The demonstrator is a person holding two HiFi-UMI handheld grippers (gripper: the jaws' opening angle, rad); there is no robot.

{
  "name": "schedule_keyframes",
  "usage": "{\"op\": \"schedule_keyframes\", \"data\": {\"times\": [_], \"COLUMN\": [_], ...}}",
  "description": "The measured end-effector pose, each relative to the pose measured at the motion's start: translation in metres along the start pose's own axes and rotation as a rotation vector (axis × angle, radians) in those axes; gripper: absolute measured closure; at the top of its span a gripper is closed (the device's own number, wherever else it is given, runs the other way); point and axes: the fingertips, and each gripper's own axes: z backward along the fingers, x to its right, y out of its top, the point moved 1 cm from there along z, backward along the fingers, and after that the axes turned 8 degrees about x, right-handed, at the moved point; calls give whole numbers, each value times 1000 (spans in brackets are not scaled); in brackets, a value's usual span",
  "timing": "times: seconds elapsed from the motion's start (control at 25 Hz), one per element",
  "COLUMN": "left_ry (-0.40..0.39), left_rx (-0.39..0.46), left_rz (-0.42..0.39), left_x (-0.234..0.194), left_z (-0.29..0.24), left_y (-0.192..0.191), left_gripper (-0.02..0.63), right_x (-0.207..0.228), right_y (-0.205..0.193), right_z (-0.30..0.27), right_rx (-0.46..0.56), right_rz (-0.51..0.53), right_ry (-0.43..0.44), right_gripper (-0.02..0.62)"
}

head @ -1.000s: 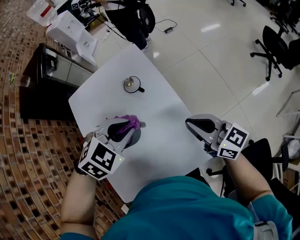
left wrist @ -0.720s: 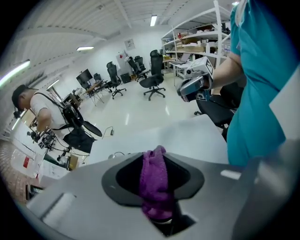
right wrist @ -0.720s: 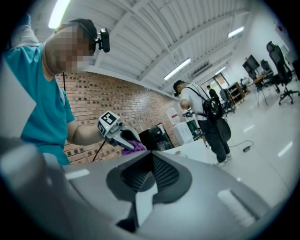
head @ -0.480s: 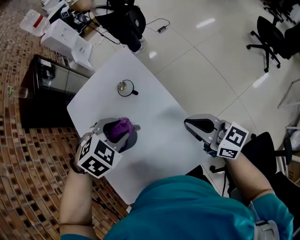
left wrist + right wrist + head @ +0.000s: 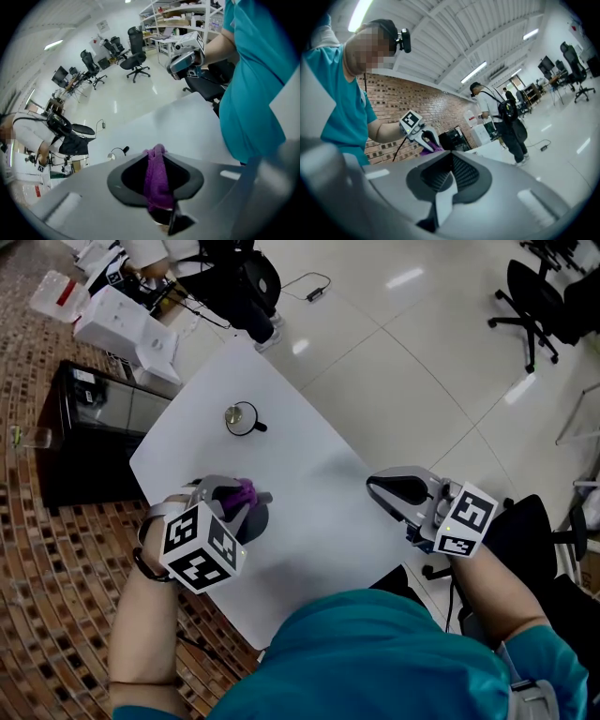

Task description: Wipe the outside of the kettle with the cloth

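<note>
A small steel kettle (image 5: 242, 418) with a black handle stands on the white table (image 5: 309, 474), towards its far corner. My left gripper (image 5: 251, 495) is shut on a purple cloth (image 5: 245, 489) and hovers over the table's near left part, well short of the kettle. In the left gripper view the cloth (image 5: 157, 183) hangs bunched between the jaws of the left gripper (image 5: 157, 152), with the kettle (image 5: 114, 153) small beyond them. My right gripper (image 5: 380, 487) is shut and empty at the table's right edge. The right gripper view shows its jaws (image 5: 450, 158) closed on nothing.
A black cabinet (image 5: 89, 423) stands by the table's left side, with white boxes (image 5: 122, 320) beyond it. A person with a dark backpack (image 5: 508, 119) stands past the table's far end. Office chairs (image 5: 539, 296) are on the shiny floor at the right.
My left gripper has drawn back a little toward the table's near left with the cloth still in it. The right gripper has stayed in place.
</note>
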Motion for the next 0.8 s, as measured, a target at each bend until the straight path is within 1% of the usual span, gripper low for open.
{"op": "schedule_keyframes", "data": {"times": [0.2, 0.32, 0.48, 0.56, 0.64, 0.72, 0.8], "left_ry": [-77, -135, -218, -253, -282, -305, -319], "left_rx": [-83, -167, -266, -309, -336, -345, -333], "left_rz": [-133, -225, -316, -348, -362, -362, -353], "left_x": [6, 15, 28, 34, 41, 47, 52], "left_z": [-18, -38, -68, -80, -92, -103, -112], "left_y": [15, 18, 23, 23, 22, 22, 22], "left_gripper": [525, 526, 526, 526, 526, 526, 528], "right_x": [5, 9, 13, 13, 12, 12, 11], "right_y": [-1, -1, -1, -1, -2, -3, -4], "right_z": [10, 17, 26, 29, 32, 34, 35], "right_rx": [13, 20, 23, 22, 20, 18, 15], "right_rz": [-9, -12, -15, -17, -19, -21, -23], "right_ry": [-17, -26, -34, -37, -41, -46, -52], "right_gripper": [592, 592, 592, 592, 592, 592, 592]}}
